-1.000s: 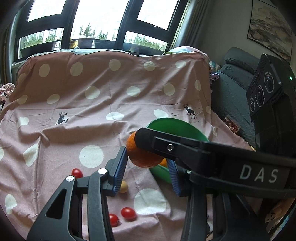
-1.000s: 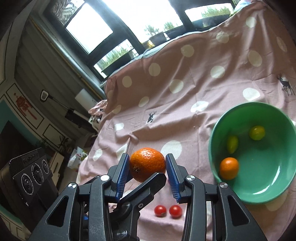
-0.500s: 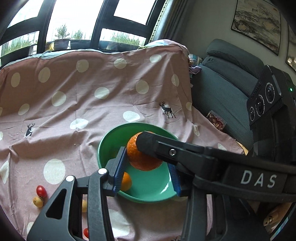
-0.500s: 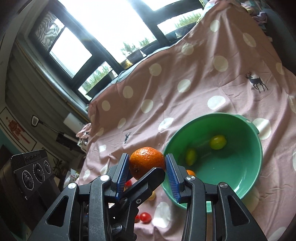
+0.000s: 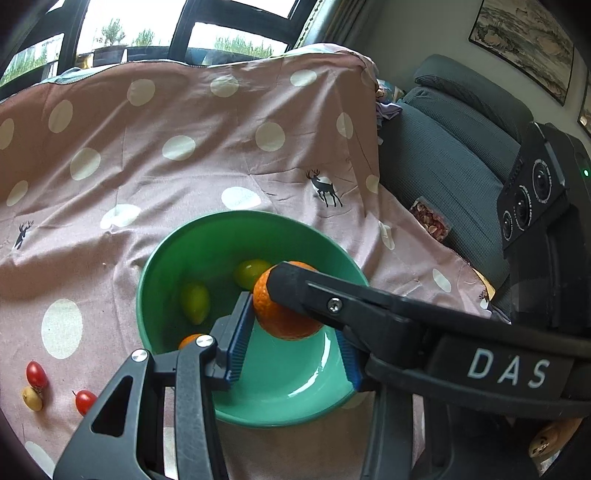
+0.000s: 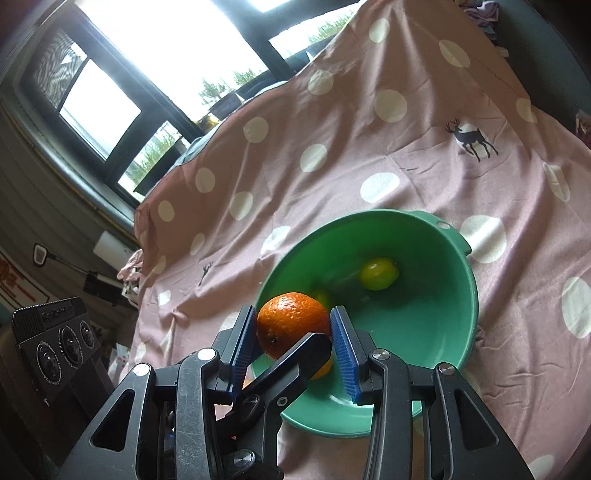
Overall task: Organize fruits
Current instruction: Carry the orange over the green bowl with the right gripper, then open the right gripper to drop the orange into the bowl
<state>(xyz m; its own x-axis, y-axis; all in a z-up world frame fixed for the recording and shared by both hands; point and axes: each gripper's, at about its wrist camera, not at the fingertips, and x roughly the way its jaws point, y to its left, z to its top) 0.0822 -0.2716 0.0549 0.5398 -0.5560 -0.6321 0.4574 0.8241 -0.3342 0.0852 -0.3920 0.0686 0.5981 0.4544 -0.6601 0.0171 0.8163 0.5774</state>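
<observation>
**Orange held over the bowl**

Both claws pinch one orange (image 6: 291, 321) above the green bowl (image 5: 207, 236): the right claw (image 6: 293, 345) grips its sides, and the left claw (image 5: 291, 334) does too. Two lemons (image 5: 195, 302) lie in the bowl. Cherry tomatoes (image 5: 37, 374) sit by the surface's left edge.

A bowl (image 5: 207, 243) sits on a cloth (image 5: 184, 166) spread over the table. Two lemons (image 5: 195, 302) lie inside it toward its far side, one left of the other, and a small orange (image 5: 190, 339) lies at its near left wall. A larger orange (image 5: 284, 314) hangs above the bowl's middle, between the pads of both grippers, which meet over it: the left gripper (image 5: 291, 347) from the near side, the right gripper (image 6: 293, 341) crossing from the right. Left of the bowl, three cherry tomatoes (image 5: 37, 374) lie on the cloth. A sofa (image 5: 443, 166) stands right of the table, windows (image 5: 147, 29) behind it.
</observation>
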